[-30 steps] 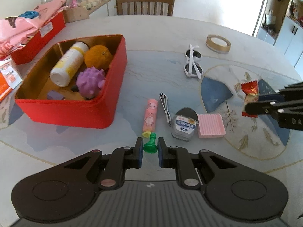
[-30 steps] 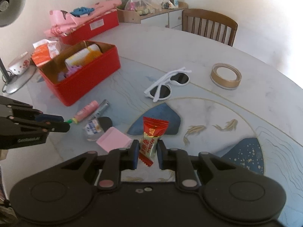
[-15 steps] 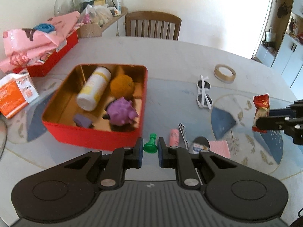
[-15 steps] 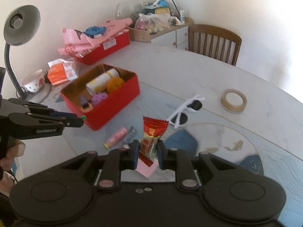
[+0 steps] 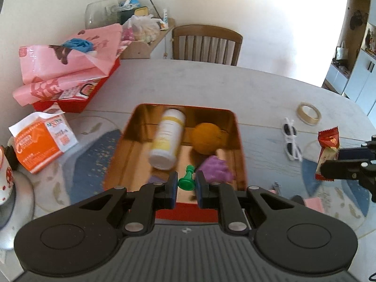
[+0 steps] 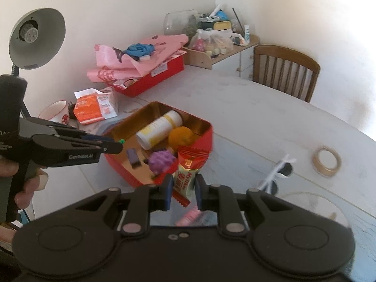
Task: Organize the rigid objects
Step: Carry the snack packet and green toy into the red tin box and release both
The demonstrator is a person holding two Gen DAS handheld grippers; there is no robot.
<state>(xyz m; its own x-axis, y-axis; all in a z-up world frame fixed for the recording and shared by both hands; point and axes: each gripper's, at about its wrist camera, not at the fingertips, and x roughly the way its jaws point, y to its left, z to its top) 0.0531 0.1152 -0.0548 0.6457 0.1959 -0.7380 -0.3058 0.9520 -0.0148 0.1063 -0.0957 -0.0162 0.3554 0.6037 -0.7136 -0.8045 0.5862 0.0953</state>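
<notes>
Green pawn [image 5: 186, 181] now hangs over the red tin [image 5: 239, 141], pinched in your left hand-held gripper [image 5: 185, 188]. Your right hand-held gripper [image 6: 183, 188] has followed, squeezing the candy [image 6: 188, 174]. Both can drop in.

In the tin [image 5: 239, 141]: bottle [image 5: 167, 142] left, ball [image 5: 206, 138] right, spiky toy [image 5: 216, 169] in front. Right of tin: glasses [image 5: 291, 142]; tape [image 5: 308, 113] behind. Carton [image 5: 42, 141] left.
</notes>
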